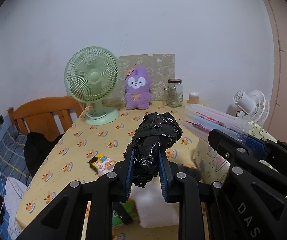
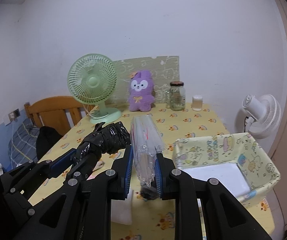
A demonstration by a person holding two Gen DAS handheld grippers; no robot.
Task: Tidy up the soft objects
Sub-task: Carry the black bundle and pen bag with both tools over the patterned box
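Observation:
My left gripper (image 1: 146, 154) is shut on a rolled black plastic bag (image 1: 155, 136) and holds it above the yellow tablecloth (image 1: 79, 140); the bag also shows in the right wrist view (image 2: 107, 140). My right gripper (image 2: 144, 156) is shut on a clear plastic bag pack (image 2: 146, 142) with red print, held up over the table; the pack also shows in the left wrist view (image 1: 209, 120). A fabric-lined box (image 2: 267, 160) with a white pad inside stands at the right. A purple plush toy (image 2: 141, 92) sits at the back of the table.
A green desk fan (image 2: 92, 86) stands back left, a glass jar (image 2: 176, 96) and a small white container (image 2: 197, 103) back right. A white fan (image 2: 261, 116) is off the table's right edge. A wooden bed frame (image 2: 53, 110) is at left. A white foam block (image 1: 155, 206) and a small dark fuzzy thing (image 2: 149, 193) lie below the grippers.

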